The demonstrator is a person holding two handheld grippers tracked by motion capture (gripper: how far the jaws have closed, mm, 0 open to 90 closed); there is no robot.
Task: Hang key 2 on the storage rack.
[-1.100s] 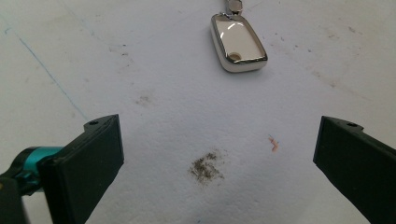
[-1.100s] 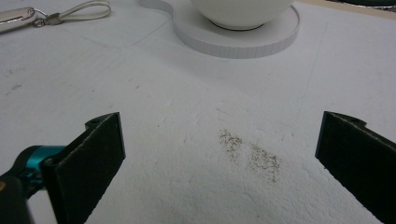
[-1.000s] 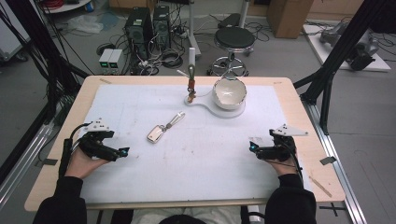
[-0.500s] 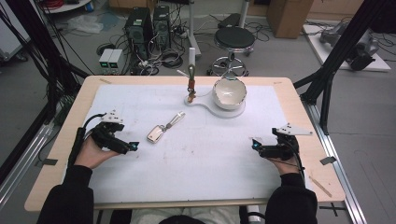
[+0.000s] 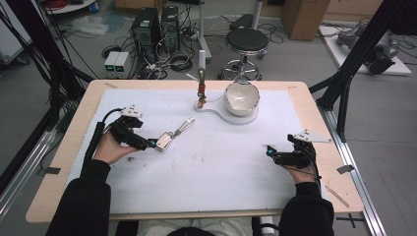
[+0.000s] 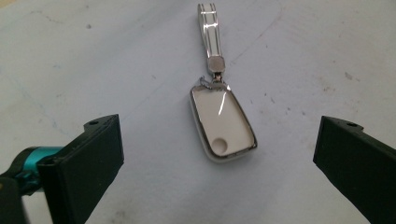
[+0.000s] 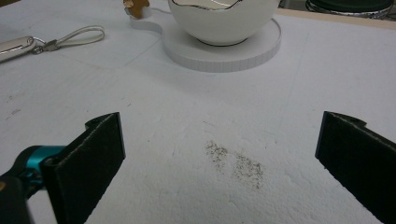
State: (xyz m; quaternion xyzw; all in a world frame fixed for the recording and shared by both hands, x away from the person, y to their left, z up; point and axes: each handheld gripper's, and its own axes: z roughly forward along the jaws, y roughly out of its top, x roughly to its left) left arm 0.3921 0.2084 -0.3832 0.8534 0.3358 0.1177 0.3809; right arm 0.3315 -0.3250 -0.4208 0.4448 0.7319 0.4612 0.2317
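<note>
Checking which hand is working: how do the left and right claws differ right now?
The left claw sits at the key fob, which lies between its jaws untouched; the right claw has only bare table cover between its jaws. The left points toward the table's middle-right; the right points left. Both are open.

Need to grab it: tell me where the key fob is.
High view: the key fob lies left of centre on the white mat, just ahead of the left tool, strap toward the bowl.
</note>
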